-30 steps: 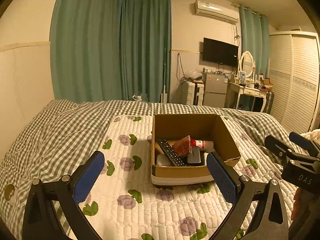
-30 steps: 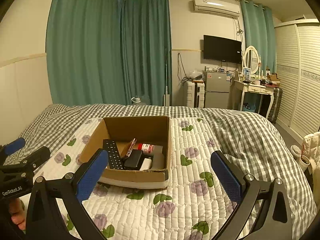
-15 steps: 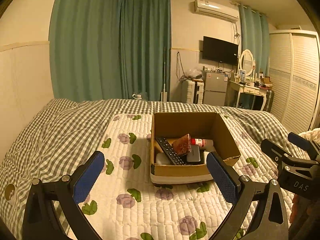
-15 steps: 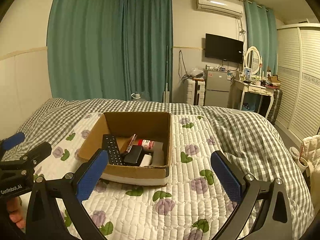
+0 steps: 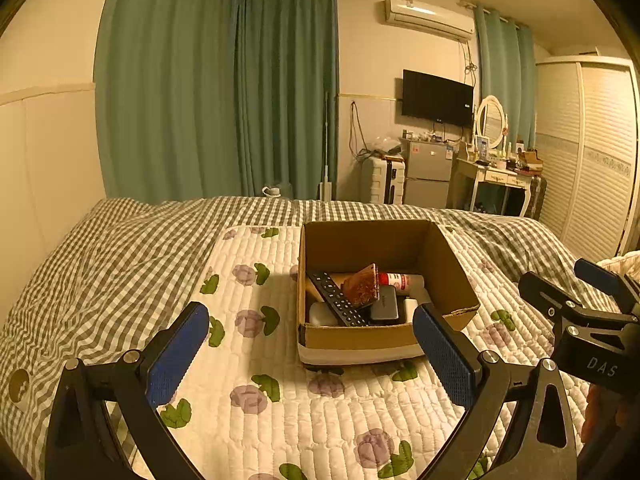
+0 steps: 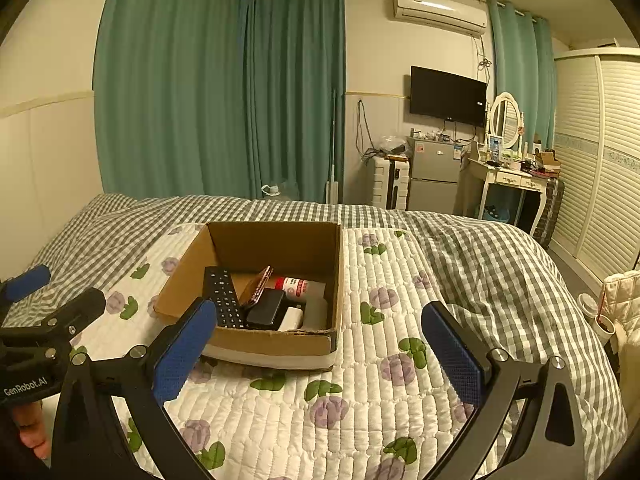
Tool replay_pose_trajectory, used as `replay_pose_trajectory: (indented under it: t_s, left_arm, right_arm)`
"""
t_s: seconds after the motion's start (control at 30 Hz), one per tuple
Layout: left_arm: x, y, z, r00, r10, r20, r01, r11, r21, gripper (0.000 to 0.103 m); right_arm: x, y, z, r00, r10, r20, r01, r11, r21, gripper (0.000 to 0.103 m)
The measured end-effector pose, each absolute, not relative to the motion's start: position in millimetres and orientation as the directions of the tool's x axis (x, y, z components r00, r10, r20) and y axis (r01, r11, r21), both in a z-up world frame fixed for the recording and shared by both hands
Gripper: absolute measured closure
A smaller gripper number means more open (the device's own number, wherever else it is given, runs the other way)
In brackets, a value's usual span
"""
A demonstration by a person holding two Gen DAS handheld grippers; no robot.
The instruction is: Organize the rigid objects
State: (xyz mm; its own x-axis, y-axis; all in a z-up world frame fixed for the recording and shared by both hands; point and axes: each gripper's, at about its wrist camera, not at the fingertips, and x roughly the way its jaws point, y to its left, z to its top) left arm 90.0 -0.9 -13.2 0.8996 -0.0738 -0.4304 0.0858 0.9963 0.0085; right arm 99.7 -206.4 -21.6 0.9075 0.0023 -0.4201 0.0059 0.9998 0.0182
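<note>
An open cardboard box (image 5: 384, 332) sits on the quilt (image 5: 256, 360) spread over the bed (image 5: 100, 248), near the quilt's middle. Inside lie a black remote (image 5: 338, 300) along the left wall, a reddish phone (image 5: 364, 286) tilted on edge against it, a white bottle with a red label (image 5: 400, 280) toward the back, a dark flat case (image 5: 385, 304) and a white block (image 6: 291, 318) toward the front. The left tongs (image 5: 310, 354) hang wide open above the quilt, just short of the box's near edge, holding nothing. The right tongs (image 6: 320, 354) are likewise spread wide and empty, hovering over the quilt near the box's front right corner. Each appears at the edge of the other's view.
</note>
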Motion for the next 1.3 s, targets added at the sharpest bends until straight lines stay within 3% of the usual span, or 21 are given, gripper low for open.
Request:
replay_pose_trajectory:
  t_s: [1.3]
  left_arm:
    - [86.0,0.1,-10.8,0.908,-0.055,-0.415,0.070,0.997,0.022,0.000]
  right_arm:
    - [99.7,-203.5,-23.1,0.897,-0.002,-0.442,0.012,1.000,0.021,0.000]
